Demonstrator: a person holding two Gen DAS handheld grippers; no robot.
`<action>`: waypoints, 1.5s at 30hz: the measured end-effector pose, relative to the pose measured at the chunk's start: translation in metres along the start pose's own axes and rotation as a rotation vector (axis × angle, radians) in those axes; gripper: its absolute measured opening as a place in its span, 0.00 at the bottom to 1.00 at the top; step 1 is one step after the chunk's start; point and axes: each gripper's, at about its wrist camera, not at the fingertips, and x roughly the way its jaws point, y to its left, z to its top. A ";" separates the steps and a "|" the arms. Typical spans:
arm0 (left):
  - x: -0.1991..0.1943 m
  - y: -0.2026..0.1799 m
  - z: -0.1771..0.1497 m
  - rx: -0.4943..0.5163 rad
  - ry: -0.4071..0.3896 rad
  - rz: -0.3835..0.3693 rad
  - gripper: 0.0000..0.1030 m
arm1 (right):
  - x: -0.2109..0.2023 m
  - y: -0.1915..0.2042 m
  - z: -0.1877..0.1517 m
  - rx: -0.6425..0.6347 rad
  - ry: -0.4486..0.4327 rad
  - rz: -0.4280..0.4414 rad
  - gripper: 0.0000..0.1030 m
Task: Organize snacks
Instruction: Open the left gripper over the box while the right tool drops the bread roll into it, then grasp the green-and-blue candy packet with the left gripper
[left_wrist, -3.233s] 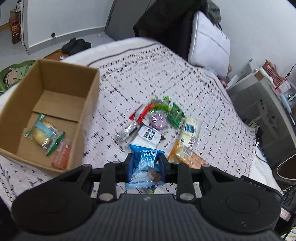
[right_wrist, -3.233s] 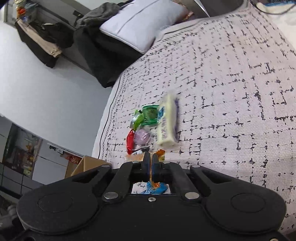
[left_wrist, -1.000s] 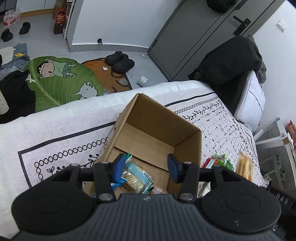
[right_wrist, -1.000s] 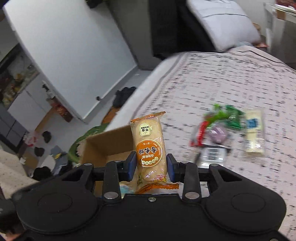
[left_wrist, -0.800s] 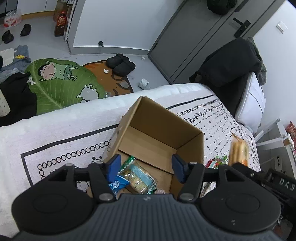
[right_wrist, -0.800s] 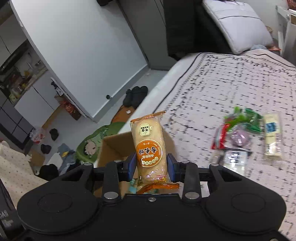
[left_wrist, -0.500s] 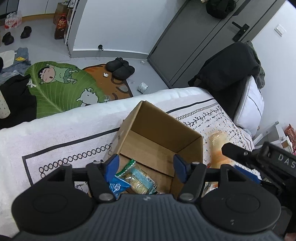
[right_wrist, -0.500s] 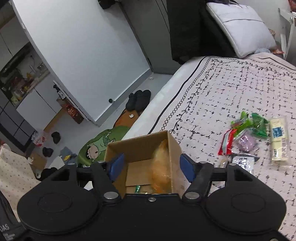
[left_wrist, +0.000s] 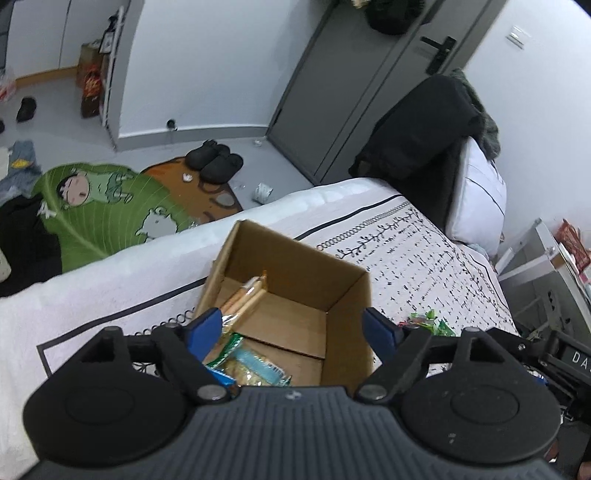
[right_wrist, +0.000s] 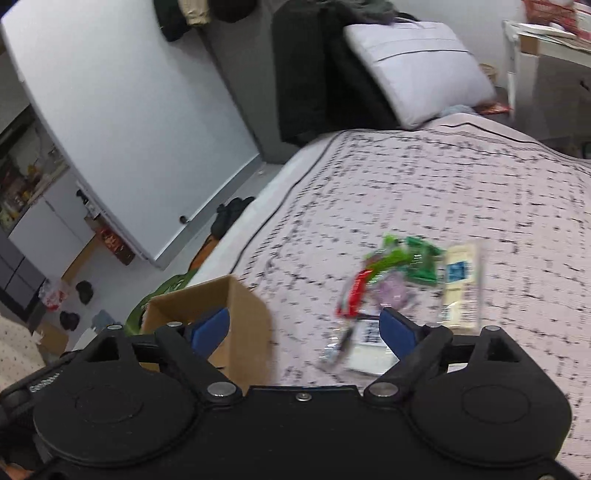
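Observation:
An open cardboard box stands on the bed near its edge. Inside lie the orange bread packet, leaning on the left wall, and several other wrapped snacks. My left gripper is open and empty above the box. My right gripper is open and empty, right of the box. A pile of snacks lies on the bed ahead of it, with a pale yellow packet and a white packet.
The patterned bed cover spreads right of the box. A pillow and dark clothes lie at the bed's head. The floor, a green mat and slippers lie beyond the bed's edge. A white shelf stands at the right.
My right gripper opened and dropped the orange bread packet into the box, then swung right towards the snack pile. My left gripper stayed open above the box.

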 end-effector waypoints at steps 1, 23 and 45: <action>0.000 -0.003 0.000 0.010 0.000 -0.001 0.81 | -0.001 -0.006 0.000 0.006 -0.002 -0.004 0.85; 0.006 -0.091 -0.037 0.092 0.079 -0.064 0.81 | -0.023 -0.114 -0.012 0.108 0.000 -0.005 0.84; 0.055 -0.142 -0.109 0.092 0.260 -0.008 0.77 | -0.004 -0.175 -0.039 0.246 0.094 0.106 0.72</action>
